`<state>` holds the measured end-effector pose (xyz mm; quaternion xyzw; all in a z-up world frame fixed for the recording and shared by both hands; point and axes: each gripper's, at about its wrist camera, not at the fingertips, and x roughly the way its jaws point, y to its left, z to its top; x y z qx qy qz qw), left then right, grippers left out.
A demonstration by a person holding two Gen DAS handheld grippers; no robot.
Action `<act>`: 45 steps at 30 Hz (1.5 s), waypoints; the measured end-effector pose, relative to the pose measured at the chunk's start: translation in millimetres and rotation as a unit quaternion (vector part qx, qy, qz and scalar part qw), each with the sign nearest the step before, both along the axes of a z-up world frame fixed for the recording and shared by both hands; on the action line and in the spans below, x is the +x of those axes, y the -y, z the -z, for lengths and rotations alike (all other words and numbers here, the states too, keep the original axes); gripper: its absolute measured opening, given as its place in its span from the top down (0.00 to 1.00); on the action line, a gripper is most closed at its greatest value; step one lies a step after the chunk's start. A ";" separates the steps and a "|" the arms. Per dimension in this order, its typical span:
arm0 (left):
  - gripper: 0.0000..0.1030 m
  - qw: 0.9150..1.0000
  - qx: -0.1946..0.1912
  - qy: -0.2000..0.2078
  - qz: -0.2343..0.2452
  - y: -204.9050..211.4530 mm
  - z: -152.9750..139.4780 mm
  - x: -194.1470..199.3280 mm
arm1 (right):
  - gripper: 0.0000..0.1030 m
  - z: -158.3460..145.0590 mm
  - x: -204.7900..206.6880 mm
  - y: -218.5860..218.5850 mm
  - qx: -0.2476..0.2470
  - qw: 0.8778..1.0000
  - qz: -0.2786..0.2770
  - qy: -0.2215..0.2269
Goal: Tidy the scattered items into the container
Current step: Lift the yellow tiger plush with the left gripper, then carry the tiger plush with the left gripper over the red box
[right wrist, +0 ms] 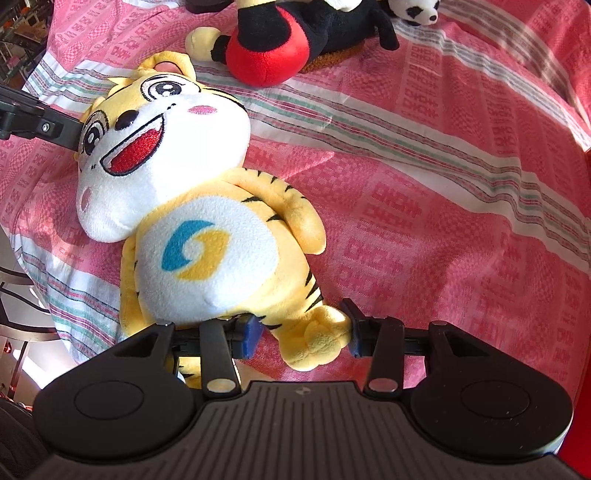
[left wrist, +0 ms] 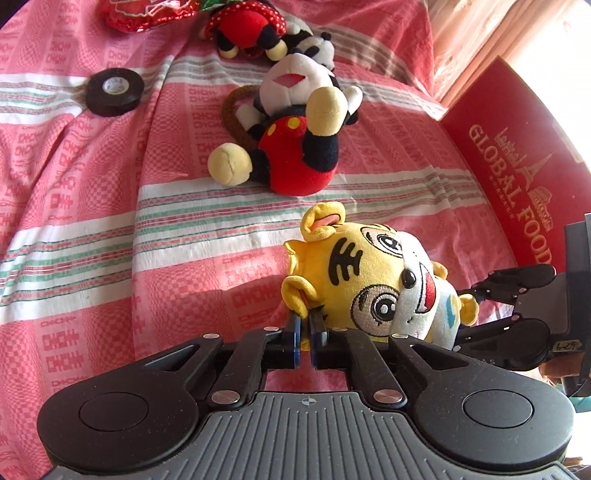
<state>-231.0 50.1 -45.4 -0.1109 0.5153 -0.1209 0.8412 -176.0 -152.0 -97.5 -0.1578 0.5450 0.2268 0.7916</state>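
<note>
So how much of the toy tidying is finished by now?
Nothing looks put away yet. In hand: the left gripper pinches the tiger plush by an ear, and the right gripper straddles its foot. Left: the mouse plush, panda plush, tape roll and red-dotted plush lie on the bedsheet beside the red box.

A bed (left wrist: 92, 206) under a pink checked cloth with white and green stripes carries your things. Just beyond your left jaws lies a yellow tiger plush (left wrist: 373, 280); farther ahead a mouse plush (left wrist: 295, 147); far left, a black tape roll (left wrist: 114, 90).
</note>
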 end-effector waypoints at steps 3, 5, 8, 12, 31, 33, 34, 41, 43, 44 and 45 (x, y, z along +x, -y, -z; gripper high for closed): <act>0.90 1.000 -0.006 -0.003 -0.009 -2.6 -2.2 1.3 | 0.56 -0.7 -2.4 -0.5 -0.001 1.000 0.009 -0.002; 0.92 1.000 0.001 -0.002 -0.005 -0.5 -4.8 2.1 | 0.57 -1.8 -5.1 -1.4 -0.004 1.000 0.008 -0.001; 0.93 1.000 0.008 0.000 -0.002 2.5 -9.1 1.8 | 0.57 -5.7 -7.7 -0.3 -0.002 1.000 0.011 0.003; 0.93 1.000 0.007 0.008 -0.001 4.3 -15.5 1.5 | 0.58 -18.2 -10.8 3.6 0.002 1.000 0.014 0.016; 0.97 0.997 0.000 0.055 0.046 48.4 -50.9 21.6 | 0.59 -74.2 -17.8 50.5 -0.009 0.993 0.067 0.098; 0.97 0.996 -0.001 0.067 0.051 52.9 -58.7 24.0 | 0.59 -83.6 -17.8 55.9 -0.009 0.991 0.074 0.113; 0.97 0.996 -0.002 0.072 0.052 55.2 -62.9 25.4 | 0.59 -88.7 -18.5 58.3 -0.010 0.990 0.077 0.120; 0.97 0.988 -0.016 0.136 0.073 82.5 -110.6 44.1 | 0.60 -142.9 -24.4 84.8 -0.017 0.976 0.102 0.191; 0.97 0.985 -0.019 0.156 0.076 96.5 -128.6 51.6 | 0.60 -160.2 -25.2 97.2 -0.017 0.971 0.109 0.213; 0.97 0.983 -0.020 0.166 0.078 104.2 -137.8 55.3 | 0.60 -169.3 -25.0 105.3 -0.017 0.967 0.114 0.226; 0.97 0.980 -0.021 0.178 0.081 113.4 -147.9 59.1 | 0.60 -178.1 -24.7 114.2 -0.018 0.964 0.118 0.238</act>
